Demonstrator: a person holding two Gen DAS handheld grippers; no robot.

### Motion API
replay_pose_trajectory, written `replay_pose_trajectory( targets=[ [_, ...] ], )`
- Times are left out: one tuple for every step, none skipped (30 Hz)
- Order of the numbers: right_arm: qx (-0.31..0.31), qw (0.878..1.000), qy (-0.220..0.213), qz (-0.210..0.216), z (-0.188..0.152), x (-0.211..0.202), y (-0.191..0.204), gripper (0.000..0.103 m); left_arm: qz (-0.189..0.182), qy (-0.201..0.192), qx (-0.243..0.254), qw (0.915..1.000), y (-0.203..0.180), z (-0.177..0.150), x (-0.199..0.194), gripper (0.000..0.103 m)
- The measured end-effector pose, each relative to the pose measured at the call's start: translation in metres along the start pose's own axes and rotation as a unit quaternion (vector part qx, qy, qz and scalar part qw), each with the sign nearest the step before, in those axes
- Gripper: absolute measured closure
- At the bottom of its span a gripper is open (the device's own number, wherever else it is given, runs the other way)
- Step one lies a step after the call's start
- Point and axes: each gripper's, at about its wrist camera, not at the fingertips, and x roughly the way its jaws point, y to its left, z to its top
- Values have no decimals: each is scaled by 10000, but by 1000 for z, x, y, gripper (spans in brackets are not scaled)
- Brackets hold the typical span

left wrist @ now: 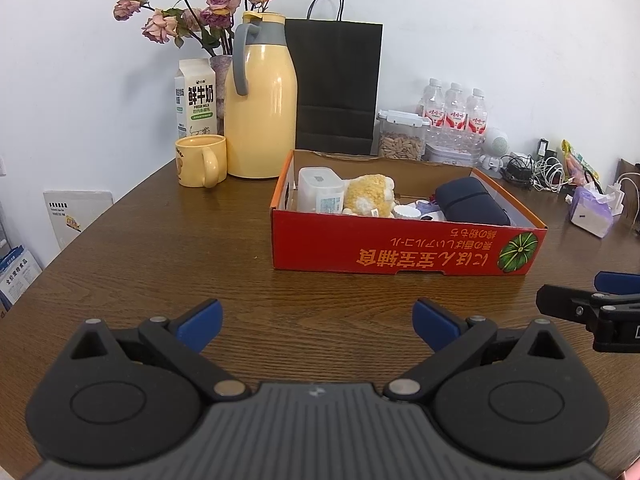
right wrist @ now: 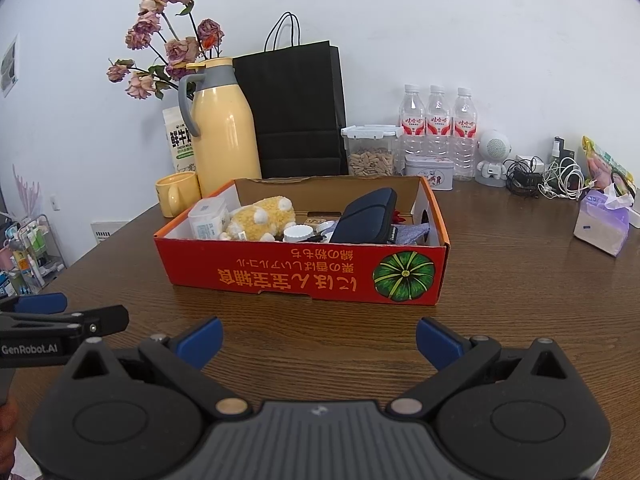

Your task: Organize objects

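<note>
**Tech A:** Left wrist view. Your left gripper (left wrist: pixel 317 325) hangs over bare wood near the table's (left wrist: pixel 160 264) front edge, jaws spread wide and holding nothing. The red cardboard box (left wrist: pixel 400 248) sits mid-table ahead of you, printed side toward you. Inside, from its left end: a white plastic container (left wrist: pixel 318 192), a yellow plush toy (left wrist: pixel 370 194), a small white jar (left wrist: pixel 404 212) and a dark zip pouch (left wrist: pixel 472 202) leaning toward the right end. The right gripper (left wrist: pixel 576 300) enters at the right edge.

**Tech B:** Why is everything so tightly grouped?

**Tech A:** Judgement only: the box serves as the collecting bin, so loose items gather there. The yellow mug (left wrist: pixel 200 162), thermos (left wrist: pixel 260 100) and milk carton (left wrist: pixel 196 100) line the back-left edge, clear of the working area.

**Tech B:** Right wrist view?

**Tech A:** Your right gripper (right wrist: pixel 319 344) is likewise released, empty, aimed at the box's front wall. 3 water bottles (right wrist: pixel 438 132), a nut container (right wrist: pixel 370 152) and tangled cables (right wrist: pixel 548 178) stand along the back edge; a tissue pack (right wrist: pixel 600 226) lies near the right edge.

**Tech B:** Stage?

**Tech A:** Undetermined. The layout fits items already boxed, or boxed items awaiting removal.
</note>
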Motion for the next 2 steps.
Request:
replay_pose_trajectory(
  targets=[
    [0,10000,1,-1,0,0,0,0,4,-1,-1,10000,0,0,0,0],
    [0,10000,2,-1,0,0,0,0,6,0,1,10000,-1,0,0,0]
  ],
)
